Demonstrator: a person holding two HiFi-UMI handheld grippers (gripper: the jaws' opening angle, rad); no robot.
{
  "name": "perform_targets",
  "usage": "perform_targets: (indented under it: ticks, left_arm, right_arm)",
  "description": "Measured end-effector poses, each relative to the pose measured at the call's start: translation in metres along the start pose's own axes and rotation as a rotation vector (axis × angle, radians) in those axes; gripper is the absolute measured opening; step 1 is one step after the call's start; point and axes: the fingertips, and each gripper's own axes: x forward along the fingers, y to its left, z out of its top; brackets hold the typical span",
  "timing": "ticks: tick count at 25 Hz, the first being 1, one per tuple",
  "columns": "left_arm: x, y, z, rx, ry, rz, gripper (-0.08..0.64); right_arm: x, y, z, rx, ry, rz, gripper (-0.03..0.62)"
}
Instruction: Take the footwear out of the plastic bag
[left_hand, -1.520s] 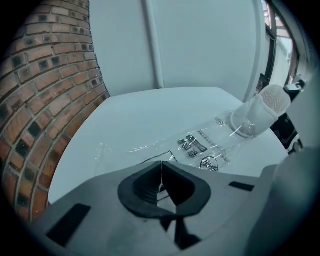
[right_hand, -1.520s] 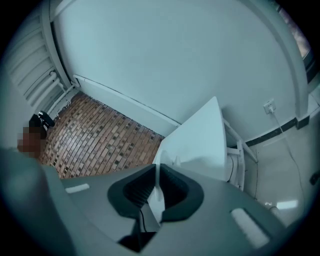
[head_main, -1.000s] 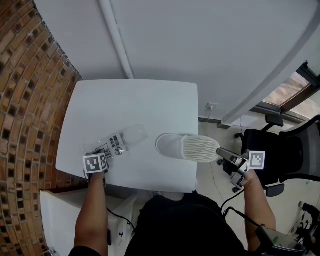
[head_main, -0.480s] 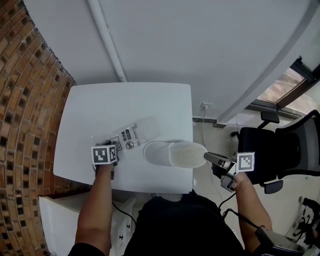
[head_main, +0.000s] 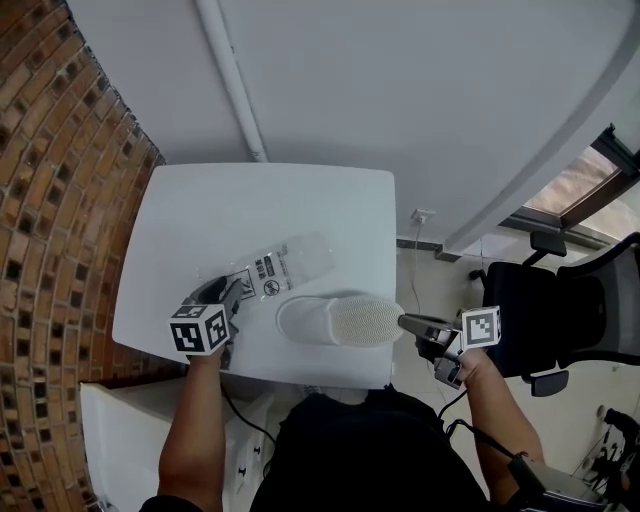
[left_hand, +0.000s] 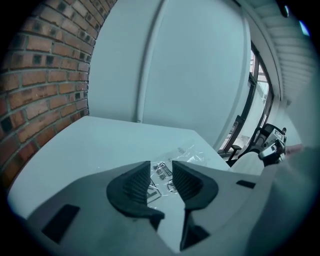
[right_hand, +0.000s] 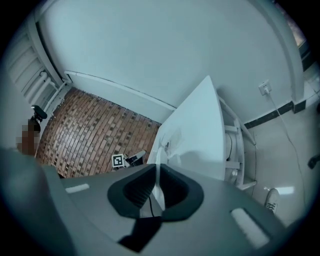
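Note:
A white slipper (head_main: 338, 320) is over the table's near right part, clear of the bag. My right gripper (head_main: 404, 323) is shut on its thin rim, which shows as a white edge (right_hand: 159, 186) pinched between the pads. The clear plastic bag (head_main: 272, 270) with printed labels lies flat on the white table (head_main: 260, 205). My left gripper (head_main: 230, 293) hangs just above the bag's near left end; its jaws have just been opening and now stand open with nothing between them. In the left gripper view the bag (left_hand: 186, 154) lies beyond that gripper (left_hand: 161, 171).
A brick wall (head_main: 50, 200) runs along the table's left side. A black office chair (head_main: 560, 300) stands to the right on the floor. A white cabinet (head_main: 115, 425) sits below the table's near left corner. A white pipe (head_main: 230, 75) runs along the far wall.
The left gripper has let go of the bag, opened and lifted back toward me. The right gripper has carried the slipper leftward, further over the table.

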Motion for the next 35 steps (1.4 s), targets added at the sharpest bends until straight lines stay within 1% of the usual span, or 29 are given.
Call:
perform_targets:
  ticks: [2, 4, 5, 7, 8, 10, 12, 15, 20, 23, 25, 27, 28, 31, 33, 34, 35]
  left_arm:
    - [-0.025, -0.001, 0.001, -0.019, -0.024, 0.014, 0.102]
    - [-0.046, -0.006, -0.004, -0.05, -0.033, 0.007, 0.075]
    - [-0.053, -0.011, -0.009, -0.065, -0.026, -0.016, 0.064]
    - [-0.062, -0.029, -0.023, -0.087, 0.007, -0.094, 0.029]
    - [-0.065, -0.04, -0.031, -0.091, 0.024, -0.133, 0.025]
    - [-0.068, -0.06, -0.046, -0.074, 0.055, -0.185, 0.011]
    - [-0.068, -0.074, -0.06, -0.053, 0.083, -0.208, 0.011]
    - [-0.07, -0.085, -0.073, -0.06, 0.103, -0.232, 0.009]
    - [-0.082, -0.093, -0.081, -0.033, 0.115, -0.276, 0.008]
    - [-0.088, -0.095, -0.076, -0.003, 0.09, -0.295, 0.008]
    - [-0.09, -0.092, -0.069, 0.01, 0.065, -0.298, 0.008]
    - [-0.091, -0.089, -0.066, 0.016, 0.058, -0.303, 0.008]
    - [-0.091, -0.088, -0.067, 0.022, 0.062, -0.307, 0.008]
    - [-0.09, -0.088, -0.074, 0.042, 0.09, -0.312, 0.008]
    - [-0.092, -0.091, -0.082, 0.035, 0.105, -0.309, 0.008]
    - [-0.095, -0.095, -0.085, 0.028, 0.109, -0.308, 0.008]
    - [-0.097, -0.1, -0.089, 0.02, 0.11, -0.307, 0.008]
  right_arm:
    - [0.018, -0.001, -0.006, 0.0, 0.039, -0.019, 0.031]
    - [0.036, -0.005, -0.015, 0.002, 0.086, -0.064, 0.034]
    - [0.044, -0.007, -0.019, -0.004, 0.113, -0.093, 0.035]
    - [0.06, -0.014, -0.025, -0.011, 0.154, -0.159, 0.041]
    - [0.067, -0.018, -0.027, -0.009, 0.168, -0.192, 0.044]
    - [0.079, -0.025, -0.03, -0.013, 0.186, -0.247, 0.048]
    - [0.086, -0.032, -0.03, -0.037, 0.195, -0.301, 0.052]
    - [0.089, -0.04, -0.028, -0.071, 0.199, -0.372, 0.06]
    - [0.091, -0.039, -0.028, -0.112, 0.197, -0.431, 0.064]
    - [0.089, -0.041, -0.03, -0.149, 0.196, -0.486, 0.068]
    - [0.086, -0.043, -0.031, -0.185, 0.203, -0.533, 0.071]
    - [0.083, -0.046, -0.032, -0.247, 0.216, -0.599, 0.072]
    - [0.081, -0.048, -0.031, -0.287, 0.221, -0.637, 0.076]
    - [0.074, -0.046, -0.022, -0.404, 0.209, -0.737, 0.117]
    - [0.072, -0.037, -0.02, -0.459, 0.195, -0.749, 0.117]
    - [0.072, -0.029, -0.022, -0.483, 0.192, -0.734, 0.112]
    - [0.073, -0.021, -0.025, -0.505, 0.192, -0.711, 0.094]
